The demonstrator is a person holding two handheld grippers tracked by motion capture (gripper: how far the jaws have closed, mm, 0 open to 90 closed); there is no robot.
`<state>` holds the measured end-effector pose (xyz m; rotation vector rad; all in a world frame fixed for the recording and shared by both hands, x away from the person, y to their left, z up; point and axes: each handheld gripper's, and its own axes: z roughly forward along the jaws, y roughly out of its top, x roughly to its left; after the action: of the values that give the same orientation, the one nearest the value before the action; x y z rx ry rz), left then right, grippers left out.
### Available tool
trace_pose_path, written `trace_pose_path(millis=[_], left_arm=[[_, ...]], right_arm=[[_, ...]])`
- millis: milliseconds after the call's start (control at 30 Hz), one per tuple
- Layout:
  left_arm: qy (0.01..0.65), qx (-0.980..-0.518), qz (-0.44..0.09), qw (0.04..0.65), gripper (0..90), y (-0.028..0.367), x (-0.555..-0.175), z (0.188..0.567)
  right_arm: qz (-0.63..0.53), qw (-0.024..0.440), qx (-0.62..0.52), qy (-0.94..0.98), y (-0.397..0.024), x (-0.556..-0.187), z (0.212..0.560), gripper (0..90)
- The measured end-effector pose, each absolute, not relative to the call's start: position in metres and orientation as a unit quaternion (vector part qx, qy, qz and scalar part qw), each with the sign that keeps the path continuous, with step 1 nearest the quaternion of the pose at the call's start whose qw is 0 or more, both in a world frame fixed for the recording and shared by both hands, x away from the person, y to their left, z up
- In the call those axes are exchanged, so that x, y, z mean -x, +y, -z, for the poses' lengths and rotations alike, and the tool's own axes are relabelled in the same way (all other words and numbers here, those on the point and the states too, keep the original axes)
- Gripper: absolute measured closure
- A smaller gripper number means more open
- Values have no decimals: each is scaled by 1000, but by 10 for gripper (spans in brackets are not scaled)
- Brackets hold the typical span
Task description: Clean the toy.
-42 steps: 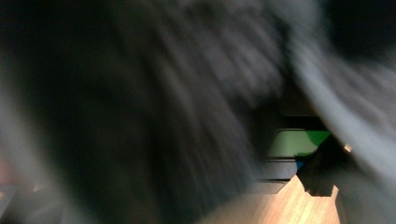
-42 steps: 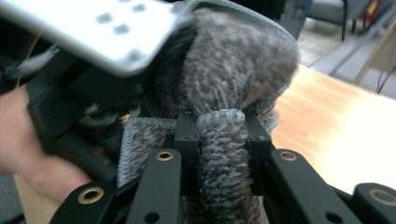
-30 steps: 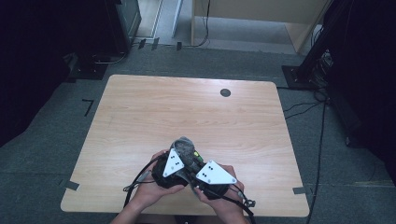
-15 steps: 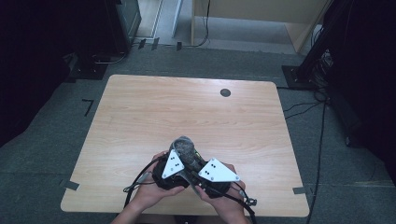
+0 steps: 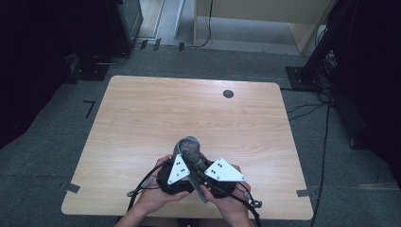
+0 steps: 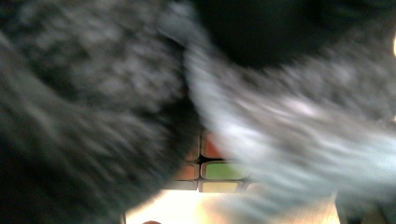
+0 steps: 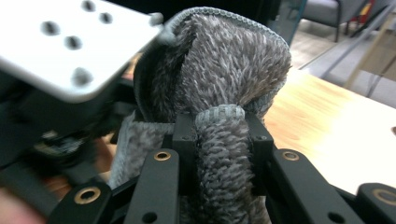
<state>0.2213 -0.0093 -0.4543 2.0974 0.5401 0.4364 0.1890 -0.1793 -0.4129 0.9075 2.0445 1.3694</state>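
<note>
Compared with the two earlier high views, almost nothing differs: both hands remain at the near edge of the surface (image 5: pixel 142 113) and the grey fuzzy cloth (image 5: pixel 190 147) remains bunched between them, its upper fold shifted only slightly. This indicates a holding or regripping phase; the cloth is secured at two points and the work on it is judged not yet advanced. The right hand-held gripper (image 7: pixel 219 140) is clamped on a rolled section of the cloth, which sits squeezed between its two black jaws, with the hemmed edge arching above them. The left hand-held gripper (image 5: pixel 182 165) is closed to its narrowest; in the left gripper view blurred grey pile crowds right up against the camera, so it is judged to be pinching a fold of the same cloth. A coloured tiled object (image 6: pixel 219 170), possibly a puzzle cube, shows beyond the pile, too blurred to identify. The left hand (image 5: pixel 158 198) and right hand (image 5: pixel 227 203) rest low over the near edge, close together, grippers angled inward toward each other and forward.
</note>
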Motion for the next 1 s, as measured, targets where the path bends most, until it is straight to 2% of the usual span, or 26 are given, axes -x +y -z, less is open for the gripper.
trace_pose_path(millis=[100, 333, 433, 600, 733, 833, 1000], left_arm=[[219, -846, -177, 452, 343, -7, -222, 454], [240, -843, -177, 448, 343, 0, -229, 455], [226, -846, -178, 449, 343, -7, -223, 457], [227, -844, -181, 451, 343, -5, -224, 454], [240, -840, -178, 453, 343, -1, -228, 454], [223, -844, -178, 454, 343, -8, -222, 456], [221, -844, -183, 452, 343, -7, -222, 454]], right_arm=[[-500, 275, -359, 738, -190, -194, 413, 734], [-506, 242, -335, 757, -181, -187, 413, 748], [-494, 248, -319, 770, -173, -185, 413, 748], [-500, 262, -358, 744, -191, -194, 412, 746], [-502, 248, -366, 743, -193, -191, 412, 753], [-507, 233, -335, 759, -180, -186, 411, 754], [-496, 277, -340, 750, -183, -189, 413, 741]])
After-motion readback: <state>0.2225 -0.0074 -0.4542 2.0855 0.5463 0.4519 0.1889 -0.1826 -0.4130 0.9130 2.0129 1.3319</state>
